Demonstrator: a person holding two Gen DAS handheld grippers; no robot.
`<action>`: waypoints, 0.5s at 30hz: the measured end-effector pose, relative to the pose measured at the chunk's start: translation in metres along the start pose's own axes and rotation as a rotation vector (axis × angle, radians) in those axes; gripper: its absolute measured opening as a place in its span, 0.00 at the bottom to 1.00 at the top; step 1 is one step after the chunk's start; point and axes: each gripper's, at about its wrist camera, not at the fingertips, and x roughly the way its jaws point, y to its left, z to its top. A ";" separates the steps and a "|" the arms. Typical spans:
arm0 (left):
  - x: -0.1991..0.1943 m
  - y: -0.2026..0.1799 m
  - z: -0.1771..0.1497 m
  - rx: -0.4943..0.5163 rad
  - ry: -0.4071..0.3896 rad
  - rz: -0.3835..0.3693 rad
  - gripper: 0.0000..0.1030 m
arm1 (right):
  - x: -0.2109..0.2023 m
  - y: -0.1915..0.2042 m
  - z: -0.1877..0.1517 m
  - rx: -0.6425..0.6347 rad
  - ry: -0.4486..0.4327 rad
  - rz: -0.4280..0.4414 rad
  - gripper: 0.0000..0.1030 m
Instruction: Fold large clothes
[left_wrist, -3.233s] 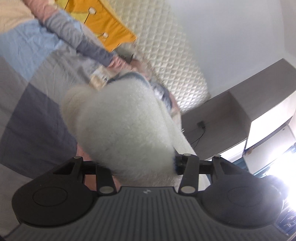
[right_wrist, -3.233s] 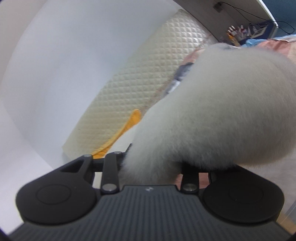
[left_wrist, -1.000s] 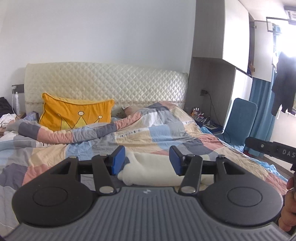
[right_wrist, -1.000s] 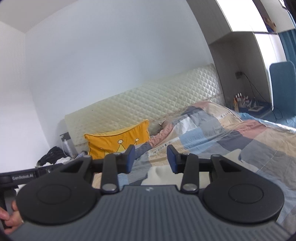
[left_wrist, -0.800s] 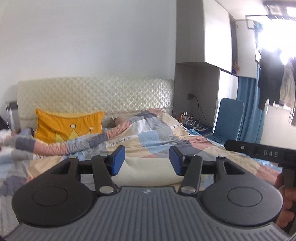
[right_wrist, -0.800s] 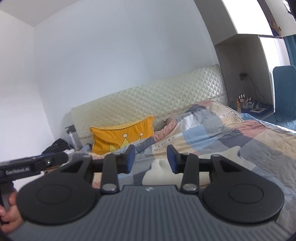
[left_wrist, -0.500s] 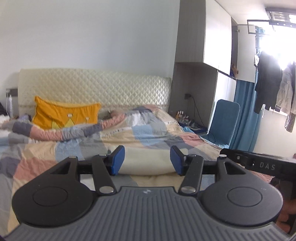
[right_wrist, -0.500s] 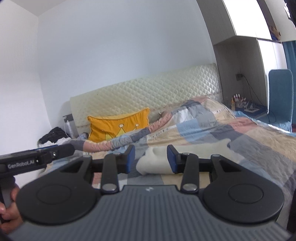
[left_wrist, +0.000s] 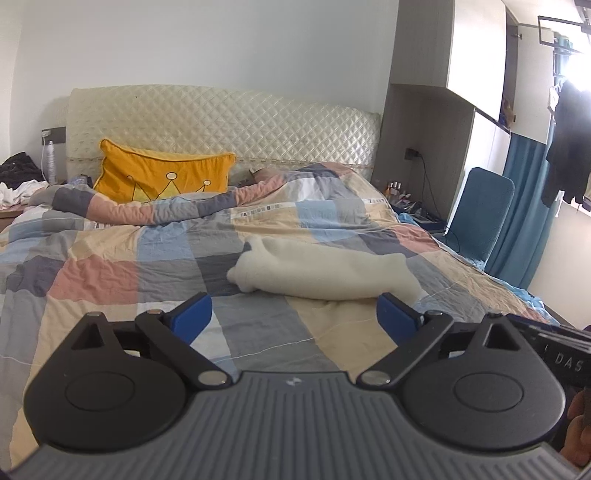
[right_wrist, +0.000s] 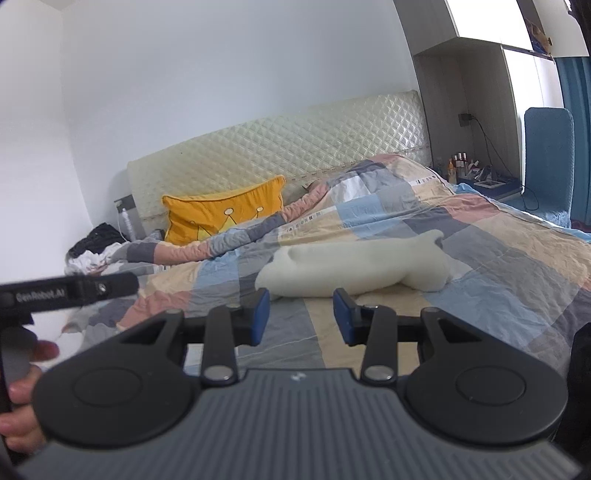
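On the patchwork quilt (left_wrist: 110, 266) a fluffy cream-white garment (left_wrist: 325, 271) is laid, while the left gripper (left_wrist: 295, 317) is opening wide and the right gripper (right_wrist: 301, 314) is kept narrow, both empty.

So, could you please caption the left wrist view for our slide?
Left gripper, fingers opening and empty, faces a cream fleece garment on the patchwork bed.

Orange crown-print cushion (left_wrist: 162, 177) leans vs quilted cream headboard (left_wrist: 221, 125); patchwork check duvet (left_wrist: 110, 273) covers bed; blue chair (left_wrist: 480, 214) at right.
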 end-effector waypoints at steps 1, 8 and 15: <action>0.001 0.000 0.000 0.002 0.005 0.005 0.95 | 0.001 0.000 -0.002 0.001 0.005 0.002 0.41; 0.000 -0.005 -0.005 0.039 0.027 0.048 0.95 | 0.004 0.000 -0.014 -0.011 0.030 -0.005 0.41; -0.003 -0.005 -0.011 0.038 0.035 0.076 0.95 | 0.005 -0.003 -0.020 -0.008 0.040 0.004 0.41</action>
